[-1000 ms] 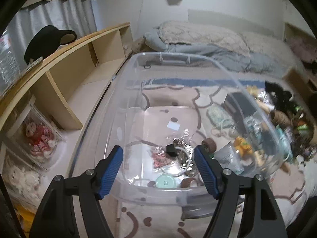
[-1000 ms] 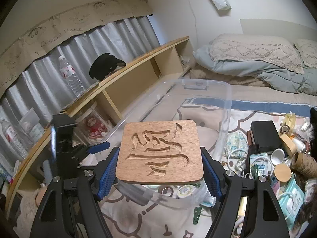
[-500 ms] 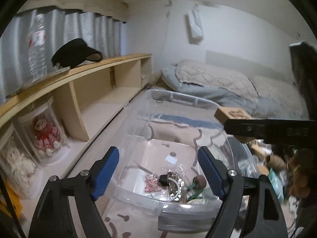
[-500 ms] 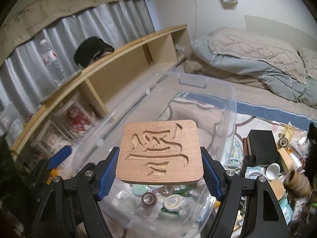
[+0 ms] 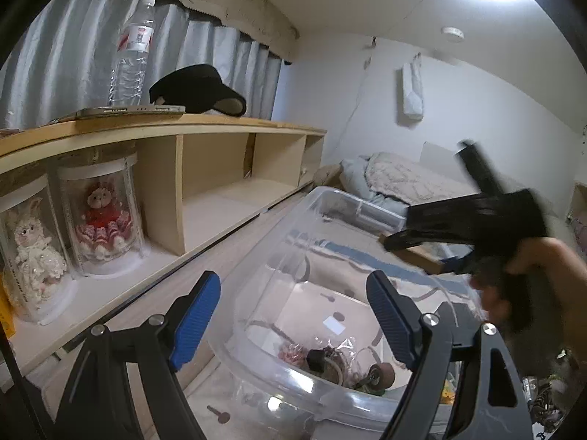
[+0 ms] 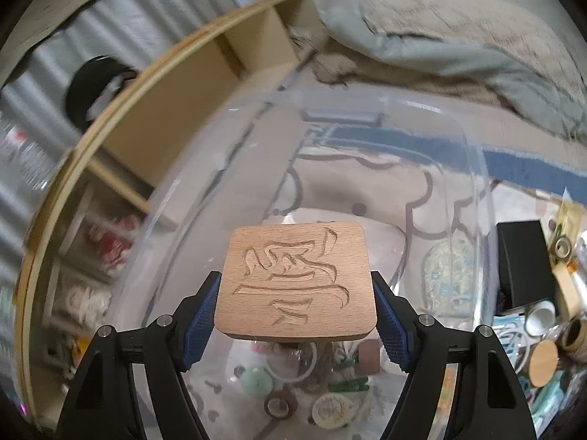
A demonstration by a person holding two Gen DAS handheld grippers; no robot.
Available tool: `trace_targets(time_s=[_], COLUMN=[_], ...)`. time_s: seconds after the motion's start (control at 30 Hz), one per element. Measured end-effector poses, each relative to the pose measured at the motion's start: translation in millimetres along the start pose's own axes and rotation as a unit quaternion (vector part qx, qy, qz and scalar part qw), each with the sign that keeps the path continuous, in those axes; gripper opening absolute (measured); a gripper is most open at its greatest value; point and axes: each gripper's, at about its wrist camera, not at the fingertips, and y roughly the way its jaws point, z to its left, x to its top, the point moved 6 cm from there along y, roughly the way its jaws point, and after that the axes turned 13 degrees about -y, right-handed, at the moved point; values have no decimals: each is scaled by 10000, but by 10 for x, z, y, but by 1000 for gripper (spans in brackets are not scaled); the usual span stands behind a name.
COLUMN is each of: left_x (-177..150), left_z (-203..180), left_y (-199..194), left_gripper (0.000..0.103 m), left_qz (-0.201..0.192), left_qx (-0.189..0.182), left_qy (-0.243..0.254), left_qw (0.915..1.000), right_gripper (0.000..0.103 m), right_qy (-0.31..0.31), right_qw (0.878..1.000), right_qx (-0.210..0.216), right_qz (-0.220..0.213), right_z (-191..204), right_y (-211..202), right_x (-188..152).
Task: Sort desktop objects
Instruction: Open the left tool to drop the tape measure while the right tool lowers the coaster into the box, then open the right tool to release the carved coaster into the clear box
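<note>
My right gripper (image 6: 295, 306) is shut on a carved wooden coaster (image 6: 296, 280) and holds it flat above the clear plastic bin (image 6: 473, 154). Small items lie in the bin's near end: a green disc (image 6: 256, 374), tape rolls (image 6: 280, 403) and a round tin (image 6: 330, 409). My left gripper (image 5: 293, 322) is open and empty, low at the bin's near left corner (image 5: 256, 366). In the left wrist view the right gripper (image 5: 466, 220) shows blurred over the bin with the hand holding it.
A wooden shelf (image 5: 220, 124) runs along the left, with dolls in clear cases (image 5: 99, 220), a water bottle (image 5: 132, 55) and a black visor (image 5: 198, 90). A pile of loose objects, including a black box (image 6: 524, 260), lies right of the bin. A bed (image 6: 458, 36) is behind.
My right gripper has moved forward and down over the bin with the coaster. My left gripper has dropped lower and tilted up toward the shelf.
</note>
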Motion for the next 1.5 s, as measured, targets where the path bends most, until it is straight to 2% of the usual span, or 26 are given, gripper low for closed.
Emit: trace_targets(time_s=[0.1,0.2,0.33,0.43,0.57,0.73,0.87,1.03,1.17,1.5], left_x=[31,96,206,260,280,255,228,203,209,195], left_z=[38,159,396,537,647,609,593,590,592,518], left_y=[-2,-46,-146,-183,-213,-198,-176,-141,-143,-139], left_gripper=[82,82,82,82,82,82,82,82,82,82], left_qz=[-115,-305,-533,-639,-733,-773,-707,-639,-634,-590], left_qx=[1,165,299,156,-151,38,-175,-116,-95,1], left_qy=[-24,-48,-319,-602,-1063,-805,-885,-845,-834,-642], left_qw=[9999,9994,9976,9960,9915,9937,9934,9943,9945,9962], right_gripper=[77,77,77,77,77,77,78,82,82,82], right_qy=[288,237,-36,-194,-219,-20,222,336,197,-359], right_qw=[9987,9967,9947,9932,9942,9950,9950,9946,9956,9980], right_qx=[40,-56,-230,-308,-287,-404,-191,-179,-233,162], right_qz=[420,776,1005,1109,1012,914,955,965,890,503], right_z=[-90,-103,-61,-42,-36,-138,-202,-242,-229,156], right_y=[299,548,766,894,976,1090,1160,1135,1046,455], right_x=[1,26,91,110,158,199,155,124,138,150])
